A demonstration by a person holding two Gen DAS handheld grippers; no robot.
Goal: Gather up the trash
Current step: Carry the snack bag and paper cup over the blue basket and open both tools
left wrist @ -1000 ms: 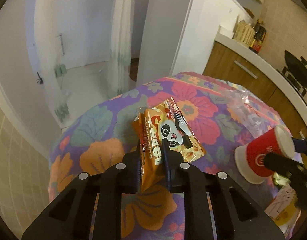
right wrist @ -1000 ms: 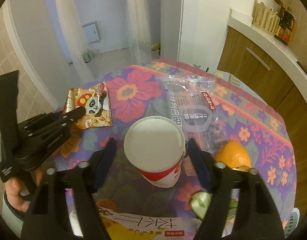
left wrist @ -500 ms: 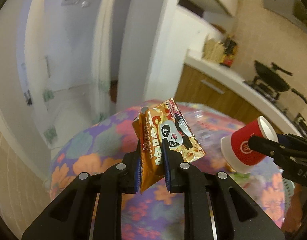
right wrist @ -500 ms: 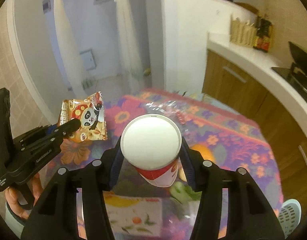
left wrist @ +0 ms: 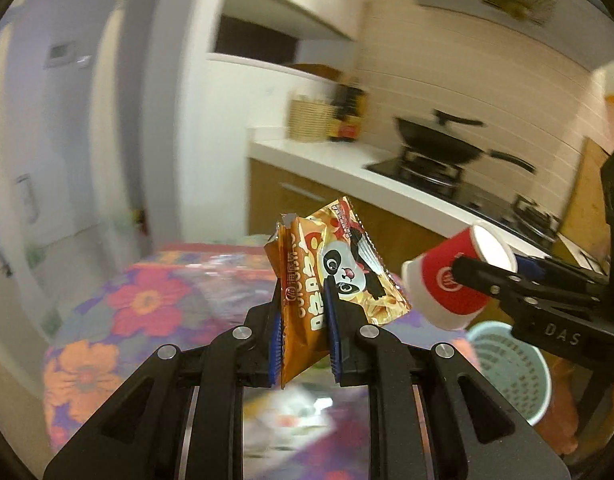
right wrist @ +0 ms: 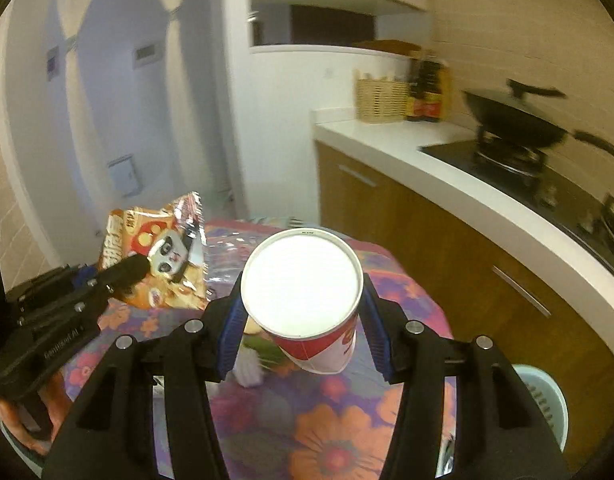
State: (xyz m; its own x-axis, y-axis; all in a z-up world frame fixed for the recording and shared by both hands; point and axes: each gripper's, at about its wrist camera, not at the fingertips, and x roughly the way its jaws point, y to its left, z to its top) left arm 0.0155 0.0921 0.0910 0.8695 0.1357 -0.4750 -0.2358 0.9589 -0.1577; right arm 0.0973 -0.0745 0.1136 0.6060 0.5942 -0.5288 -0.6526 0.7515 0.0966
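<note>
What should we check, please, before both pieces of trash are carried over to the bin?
1. Left gripper jaws clamped on the snack wrapper: ok.
2. Right gripper jaws clamped on the paper cup: ok.
3. Both items lifted clear of the floral tablecloth: ok.
4. Pale green bin in view, lower right, beside the table: ok.
5. Bin has room left: cannot tell, inside blurred.
6. Cup is empty: cannot tell, interior washed out.

Between my left jaws hangs a crumpled orange foil snack wrapper with a panda print point(left wrist: 335, 276), held aloft above the floral-clothed table point(left wrist: 139, 304). My right jaws clasp a red-and-white paper cup point(right wrist: 307, 300), tilted, also above that table.
</note>
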